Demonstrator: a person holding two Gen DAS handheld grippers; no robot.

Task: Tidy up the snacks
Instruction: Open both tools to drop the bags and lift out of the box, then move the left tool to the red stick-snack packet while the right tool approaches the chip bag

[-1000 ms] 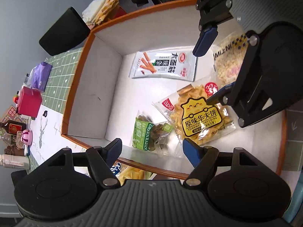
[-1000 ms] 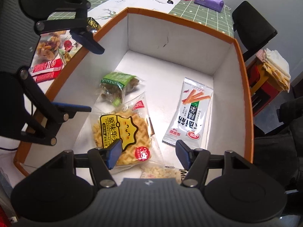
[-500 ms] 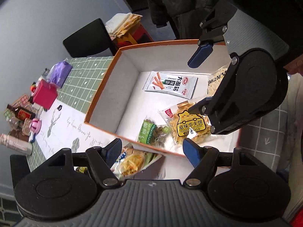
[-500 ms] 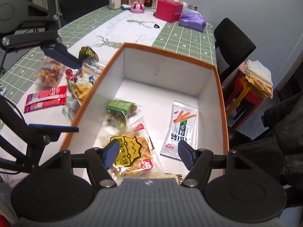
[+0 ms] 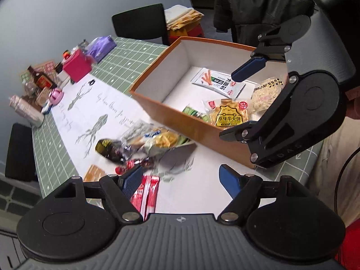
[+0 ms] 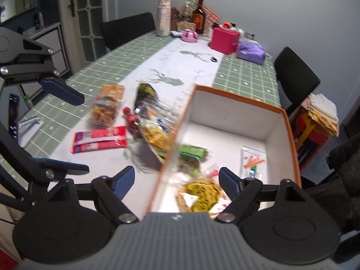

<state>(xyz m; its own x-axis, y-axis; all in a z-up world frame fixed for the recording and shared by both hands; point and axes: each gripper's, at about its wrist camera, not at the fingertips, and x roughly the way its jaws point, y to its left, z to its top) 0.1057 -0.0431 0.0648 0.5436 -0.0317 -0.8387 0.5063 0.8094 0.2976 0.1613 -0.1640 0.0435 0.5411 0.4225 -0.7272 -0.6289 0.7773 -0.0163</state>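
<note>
An orange box (image 5: 191, 132) with white inside walls (image 6: 236, 110) holds a yellow waffle pack (image 5: 228, 115), a white stick-biscuit pack (image 5: 216, 82), a green raisin pack (image 5: 193, 112) and a puffed-rice pack (image 5: 267, 92). Loose snacks lie on the table beside it: a heap of clear packs (image 5: 155, 138), a dark pack (image 6: 145, 93), red packs (image 6: 101, 138) and a chips pack (image 6: 105, 108). My left gripper (image 5: 180, 176) hangs over the loose snacks, its jaws opening and empty. My right gripper (image 6: 176, 176) hovers over the box's near wall, jaws opening, nothing between them.
At the table's far end stand a pink box (image 6: 225, 39), a purple tissue pack (image 6: 250, 51), bottles (image 6: 199, 16) and a pink tumbler (image 6: 163, 18). Black chairs (image 6: 294, 78) flank the table. A red stool with folded cloths (image 6: 321, 114) stands beyond the box.
Both grippers have risen and pulled back out of the box, so the loose snacks on the table now show. The left one has rolled. The right jaws have widened.
</note>
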